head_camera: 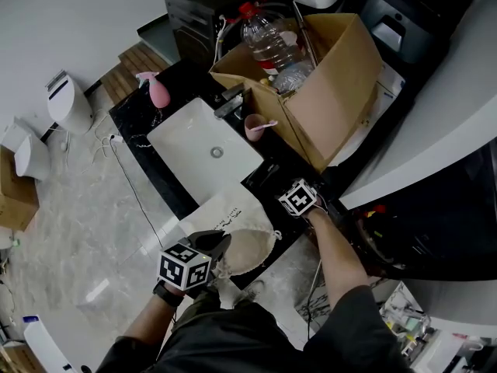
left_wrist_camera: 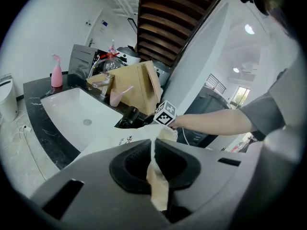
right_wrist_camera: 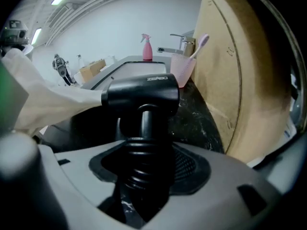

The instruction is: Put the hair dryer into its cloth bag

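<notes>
Two grippers were at work. The left gripper was pinched shut on the rim of one cloth bag. The right gripper stood wide around the handle of one hair dryer, which lay on the counter (a gap showed beside one pad). So loose a hold could have let the dryer slip, and the bag's limp mouth might have sagged shut.

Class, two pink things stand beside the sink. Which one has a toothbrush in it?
The pink cup beside the cardboard box; the pink spray bottle across the sink has a trigger top instead.
</notes>
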Motion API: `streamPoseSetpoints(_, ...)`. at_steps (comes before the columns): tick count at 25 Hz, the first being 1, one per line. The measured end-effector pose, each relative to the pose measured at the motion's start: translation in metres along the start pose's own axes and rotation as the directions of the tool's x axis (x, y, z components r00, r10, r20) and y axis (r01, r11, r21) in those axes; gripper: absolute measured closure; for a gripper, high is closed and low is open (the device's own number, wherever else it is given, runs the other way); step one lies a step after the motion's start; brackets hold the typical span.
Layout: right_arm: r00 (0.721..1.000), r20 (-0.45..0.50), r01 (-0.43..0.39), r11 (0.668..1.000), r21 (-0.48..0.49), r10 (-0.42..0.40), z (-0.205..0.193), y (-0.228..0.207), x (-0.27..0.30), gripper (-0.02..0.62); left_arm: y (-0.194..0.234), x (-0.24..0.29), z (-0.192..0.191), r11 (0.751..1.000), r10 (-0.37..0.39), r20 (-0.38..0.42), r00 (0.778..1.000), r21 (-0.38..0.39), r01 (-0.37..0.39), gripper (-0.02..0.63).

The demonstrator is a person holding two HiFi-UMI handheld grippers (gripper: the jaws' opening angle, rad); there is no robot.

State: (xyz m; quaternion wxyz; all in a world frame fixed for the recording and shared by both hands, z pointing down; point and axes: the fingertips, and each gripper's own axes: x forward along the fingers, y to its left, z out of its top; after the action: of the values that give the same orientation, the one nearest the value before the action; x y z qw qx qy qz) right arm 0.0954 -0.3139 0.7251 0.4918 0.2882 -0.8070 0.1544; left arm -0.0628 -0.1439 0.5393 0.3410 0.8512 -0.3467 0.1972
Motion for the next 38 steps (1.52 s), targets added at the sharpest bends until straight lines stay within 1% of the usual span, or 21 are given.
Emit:
streamPoseSetpoints(3, 0.999, 0.045, -0.003, 1.000, 0.025, 0.001, 0.005, 0.000, -0.012, 0.347, 0.000, 0.002, 0.000, 1.000, -0.005, -0.002, 1.000, 0.003, 0.005, 0.583)
streamPoseSetpoints(9, 0.994, 0.105, 0.022, 1.000, 0.021, -0.024, 0.005, -0.002, -0.051, 0.347, 0.000, 0.003, 0.000, 1.000, -0.013, -0.004, 1.000, 0.007, 0.013, 0.583)
streamPoseSetpoints(18, 0.974, 0.214, 0.057, 0.997, 0.054, -0.068, -0.012, 0.004, -0.147, 0.347, -0.006, 0.009, 0.004, 0.999, -0.029, -0.005, 1.000, 0.021, 0.029, 0.583)
streamPoseSetpoints(24, 0.961, 0.258, 0.073, 0.993, 0.097, -0.096, -0.045, 0.024, -0.209, 0.347, -0.012, 0.014, 0.005, 0.998, -0.046, -0.007, 0.999, 0.035, 0.046, 0.583)
streamPoseSetpoints(27, 0.955, 0.273, 0.077, 0.988, 0.136, -0.112, -0.066, 0.038, -0.235, 0.347, -0.015, 0.017, 0.005, 0.998, -0.054, -0.009, 0.998, 0.044, 0.055, 0.583)
streamPoseSetpoints(31, 0.950, 0.279, 0.092, 0.979, 0.179, -0.140, -0.094, 0.059, -0.265, 0.347, -0.019, 0.022, 0.006, 0.996, -0.066, -0.011, 0.998, 0.062, 0.066, 0.583)
streamPoseSetpoints(38, 0.948, 0.264, 0.119, 0.966, 0.230, -0.179, -0.143, 0.094, -0.300, 0.347, -0.029, 0.026, 0.005, 0.993, -0.078, -0.013, 0.997, 0.085, 0.079, 0.583)
